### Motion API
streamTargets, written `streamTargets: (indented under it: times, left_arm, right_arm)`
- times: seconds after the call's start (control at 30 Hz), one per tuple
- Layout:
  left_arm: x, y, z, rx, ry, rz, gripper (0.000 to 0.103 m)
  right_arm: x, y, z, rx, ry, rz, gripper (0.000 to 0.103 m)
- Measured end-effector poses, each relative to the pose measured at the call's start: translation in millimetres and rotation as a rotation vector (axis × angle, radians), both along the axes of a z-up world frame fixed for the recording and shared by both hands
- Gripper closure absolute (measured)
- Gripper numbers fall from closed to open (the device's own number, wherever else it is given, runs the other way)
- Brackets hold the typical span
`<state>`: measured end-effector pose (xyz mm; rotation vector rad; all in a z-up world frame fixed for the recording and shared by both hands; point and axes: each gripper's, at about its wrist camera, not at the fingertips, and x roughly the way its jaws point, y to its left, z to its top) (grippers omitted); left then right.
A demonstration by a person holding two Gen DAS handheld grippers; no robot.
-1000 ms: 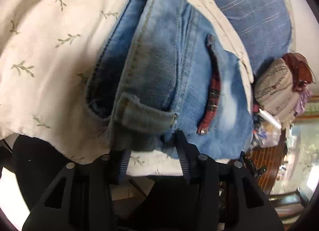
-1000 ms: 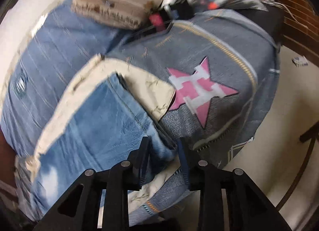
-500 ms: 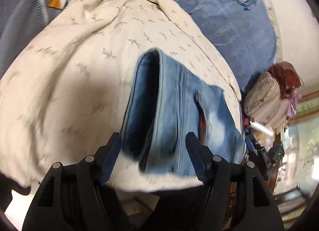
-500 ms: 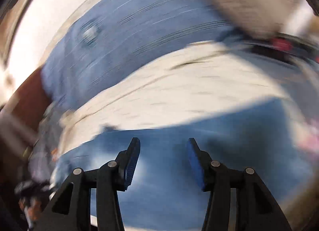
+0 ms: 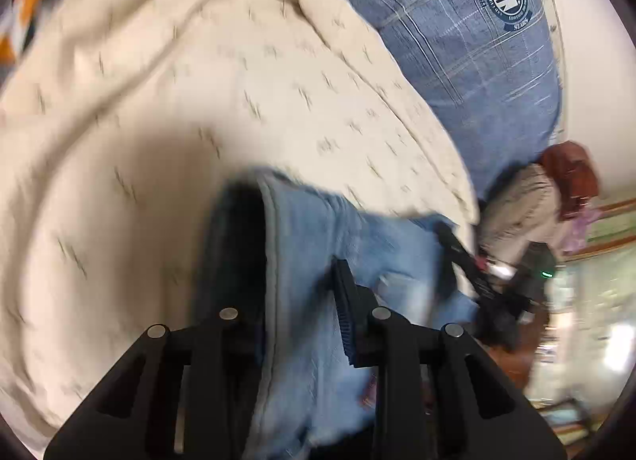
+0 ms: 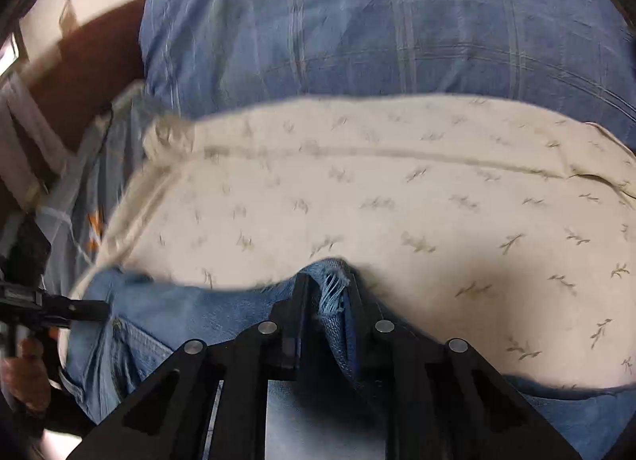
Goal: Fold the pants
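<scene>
A: At the bottom middle of the left wrist view, what is the left gripper (image 5: pixel 302 301) doing?

B: Its two black fingers are a bit apart, and thick folds of the blue jeans (image 5: pixel 310 245) sit between them. It is blurry, so I cannot tell if it is squeezing them.

A: And at the bottom of the other view?

B: The right gripper (image 6: pixel 324 297) has its fingers close together. They pinch a frayed edge of the jeans (image 6: pixel 332 293), with loose threads poking up.

A: Where do the jeans go from there?

B: In the right wrist view they spread to the lower left. The other gripper and a hand (image 6: pixel 24 376) show at the left edge there.

A: What are the jeans on?

B: A cream blanket (image 5: pixel 198 102) with little leaf prints. It fills the middle of both views.

A: And past that?

B: A blue checked pillow (image 5: pixel 477 74) with a round badge sits at the upper right in the left wrist view. A tan bag (image 5: pixel 520 209) is at the right.
</scene>
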<state>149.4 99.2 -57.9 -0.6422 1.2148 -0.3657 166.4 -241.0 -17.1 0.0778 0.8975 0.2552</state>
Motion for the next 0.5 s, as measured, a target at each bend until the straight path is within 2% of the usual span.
streamTargets:
  times: [0.03, 0.07, 0.13, 0.2, 0.3, 0.4, 0.5]
  left_arm:
    - [4.5, -5.4, -5.3, 0.058, -0.001, -0.003, 0.075]
    - [9.7, -10.2, -15.6, 0.082, 0.021, -0.01, 0.075]
    - [8.9, -5.3, -15.8, 0.05, 0.036, 0.013, 0.075]
    - [3.1, 2.4, -6.4, 0.036, 0.034, 0.009, 0.075]
    - [-20.7, 17.6, 8.2, 0.011, 0.013, 0.001, 0.072]
    - [-58.3, 25.4, 17.0, -0.019, -0.011, -0.032, 0.045]
    - [-95.3, 25.0, 14.6, -0.112, -0.009, -0.043, 0.034]
  right_arm:
    - [3.2, 2.4, -7.6, -0.032, 0.022, 0.002, 0.087]
    - [6.0, 5.0, -15.2, -0.051, 0.026, 0.002, 0.084]
    - [5.0, 1.4, -11.7, -0.035, 0.025, -0.036, 0.08]
    - [-2.9, -6.5, -3.1, 0.024, 0.023, -0.081, 0.074]
    - [-33.7, -21.9, 16.6, 0.157, 0.004, -0.104, 0.071]
    - [-70.8, -25.8, 23.8, 0.273, 0.016, -0.097, 0.054]
    - [-107.8, -25.3, 22.7, 0.364, 0.076, -0.06, 0.05]
